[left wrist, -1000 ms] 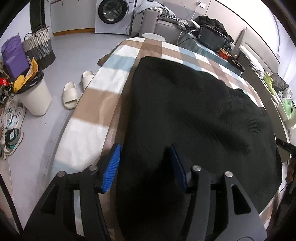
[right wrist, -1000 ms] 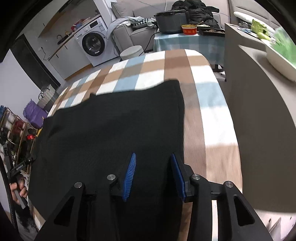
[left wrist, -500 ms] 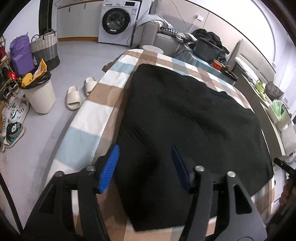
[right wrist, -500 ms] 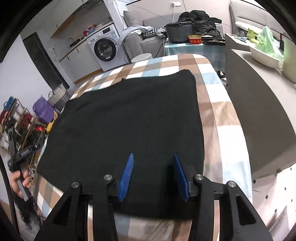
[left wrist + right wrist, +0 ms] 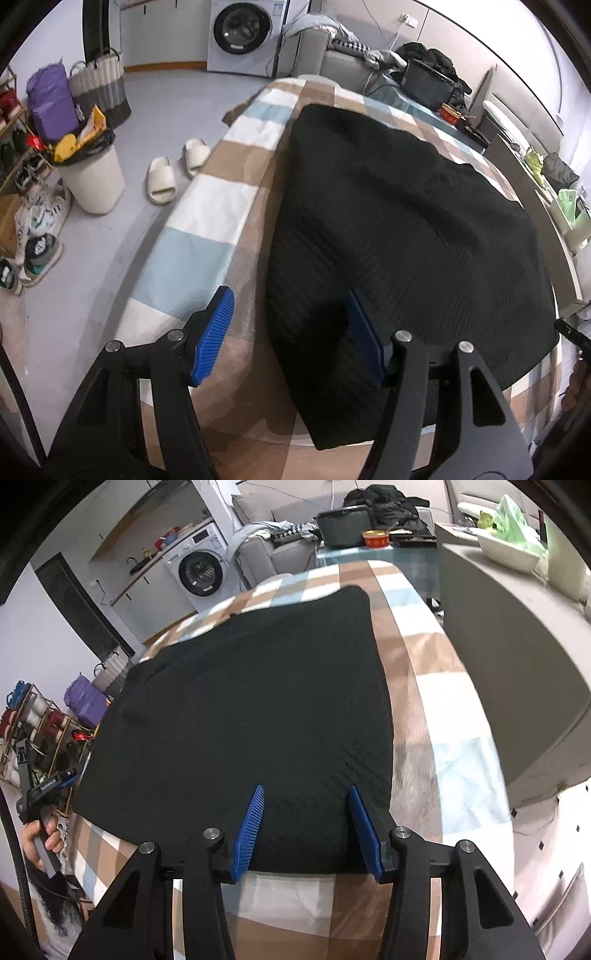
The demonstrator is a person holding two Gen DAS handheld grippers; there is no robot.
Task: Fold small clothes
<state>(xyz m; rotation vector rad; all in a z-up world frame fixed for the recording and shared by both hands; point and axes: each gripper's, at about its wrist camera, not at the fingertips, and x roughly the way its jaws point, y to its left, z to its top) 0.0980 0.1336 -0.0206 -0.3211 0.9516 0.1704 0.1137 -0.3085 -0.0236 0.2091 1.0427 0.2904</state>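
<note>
Two claws spread over one black garment (image 5: 251, 701) — nothing pinched yet.
Your left gripper (image 5: 291, 328) straddles its side edge and your right gripper (image 5: 306, 827), widening, its near hem on the checked cloth (image 5: 436, 709) — close unevenly and the fold skews.

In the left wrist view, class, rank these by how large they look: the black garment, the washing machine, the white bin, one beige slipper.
1. black garment
2. washing machine and white bin: similar, and distance misleads
3. beige slipper
</note>
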